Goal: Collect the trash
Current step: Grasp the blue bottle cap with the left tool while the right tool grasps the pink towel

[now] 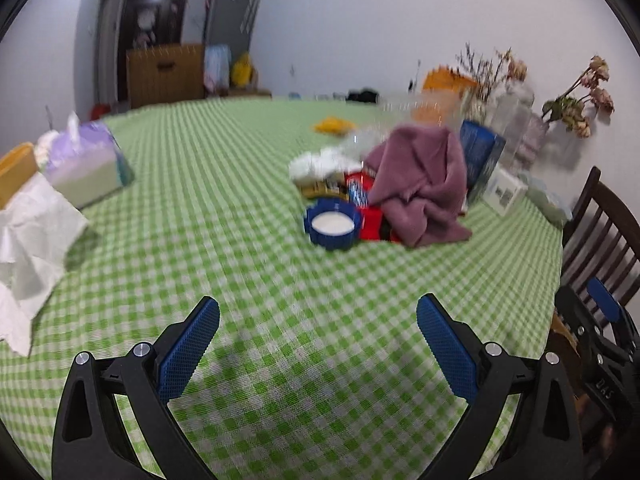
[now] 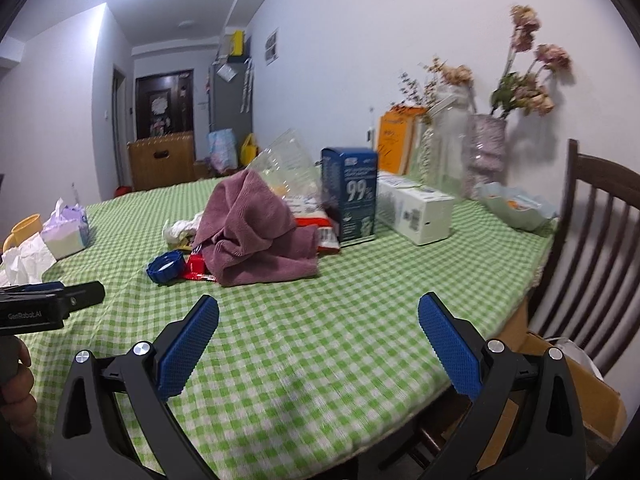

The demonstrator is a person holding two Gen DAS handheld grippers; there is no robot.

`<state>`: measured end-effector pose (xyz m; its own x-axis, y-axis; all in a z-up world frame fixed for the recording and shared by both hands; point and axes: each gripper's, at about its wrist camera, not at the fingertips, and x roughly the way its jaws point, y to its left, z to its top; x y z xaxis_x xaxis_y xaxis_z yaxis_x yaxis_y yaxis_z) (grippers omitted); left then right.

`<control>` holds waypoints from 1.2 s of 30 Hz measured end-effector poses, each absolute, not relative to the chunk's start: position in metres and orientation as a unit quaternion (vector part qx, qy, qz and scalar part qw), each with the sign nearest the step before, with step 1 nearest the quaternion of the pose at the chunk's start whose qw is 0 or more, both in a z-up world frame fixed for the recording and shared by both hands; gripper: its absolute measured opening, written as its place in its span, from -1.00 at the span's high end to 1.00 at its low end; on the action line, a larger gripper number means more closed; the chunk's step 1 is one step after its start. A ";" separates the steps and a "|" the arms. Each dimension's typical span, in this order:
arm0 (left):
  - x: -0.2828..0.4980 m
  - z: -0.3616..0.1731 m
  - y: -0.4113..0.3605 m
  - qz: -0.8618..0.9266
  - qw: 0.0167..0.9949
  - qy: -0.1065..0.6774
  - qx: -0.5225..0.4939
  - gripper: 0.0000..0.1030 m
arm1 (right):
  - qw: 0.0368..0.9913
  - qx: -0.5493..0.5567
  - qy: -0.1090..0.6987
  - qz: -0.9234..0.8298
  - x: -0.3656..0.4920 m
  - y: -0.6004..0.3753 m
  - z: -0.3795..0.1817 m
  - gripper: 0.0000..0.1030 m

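**Both grippers spread wide above bare checked cloth**

The blue fingers (image 1: 188,350) of the left gripper (image 1: 318,350) stand wide apart with nothing between them, and the right gripper (image 2: 319,350) is spread the same way, empty. Bare green-checked tablecloth (image 1: 280,320) fills the lower middle of both views. In the right wrist view the table edge runs down the lower right, with a dark wooden chair (image 2: 600,248) just beyond it.

The trash sits in the middle of both frames: a blue cap (image 1: 332,226) lying open side up with a white inside, red wrappers (image 2: 197,268) touching it, and crumpled white paper (image 2: 180,230) behind. A purple cloth (image 1: 420,184) is heaped over the wrappers. Another crumpled white tissue (image 1: 28,252) lies at the left edge, beside a tissue pack (image 1: 86,168).
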<state>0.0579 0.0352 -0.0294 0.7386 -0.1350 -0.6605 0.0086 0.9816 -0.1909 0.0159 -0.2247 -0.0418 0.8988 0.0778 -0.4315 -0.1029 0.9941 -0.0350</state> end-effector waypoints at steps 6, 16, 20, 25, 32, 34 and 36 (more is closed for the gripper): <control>0.086 -0.035 0.036 -0.049 0.914 0.393 -0.091 -0.83 | 0.960 -0.005 0.263 0.095 0.064 -0.215 -0.042 -0.86; 0.159 -0.041 0.028 -0.067 0.887 0.442 -0.114 -0.55 | 0.939 0.010 0.313 0.143 0.131 -0.200 -0.040 -0.43; 0.180 -0.049 0.028 -0.055 0.879 0.459 -0.116 -0.55 | 0.936 0.004 0.314 0.158 0.146 -0.199 -0.035 -0.43; 0.190 -0.053 0.022 -0.067 0.881 0.457 -0.107 -0.40 | 0.932 0.001 0.319 0.170 0.167 -0.194 -0.034 -0.43; 0.188 -0.040 0.027 -0.079 0.887 0.439 -0.120 0.00 | 0.919 0.002 0.344 0.192 0.189 -0.177 -0.041 0.54; 0.184 -0.029 0.032 -0.087 0.891 0.427 -0.129 0.00 | 0.918 0.000 0.346 0.192 0.189 -0.175 -0.040 0.69; 0.180 -0.019 0.034 -0.092 0.896 0.414 -0.130 0.00 | 0.923 -0.003 0.332 0.194 0.184 -0.176 -0.030 0.72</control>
<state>0.1796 0.0341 -0.0188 0.6398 -0.2724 -0.7187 0.0571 0.9493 -0.3091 0.1836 -0.1762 -0.0300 0.7048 0.3554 -0.6140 -0.3598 0.9250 0.1224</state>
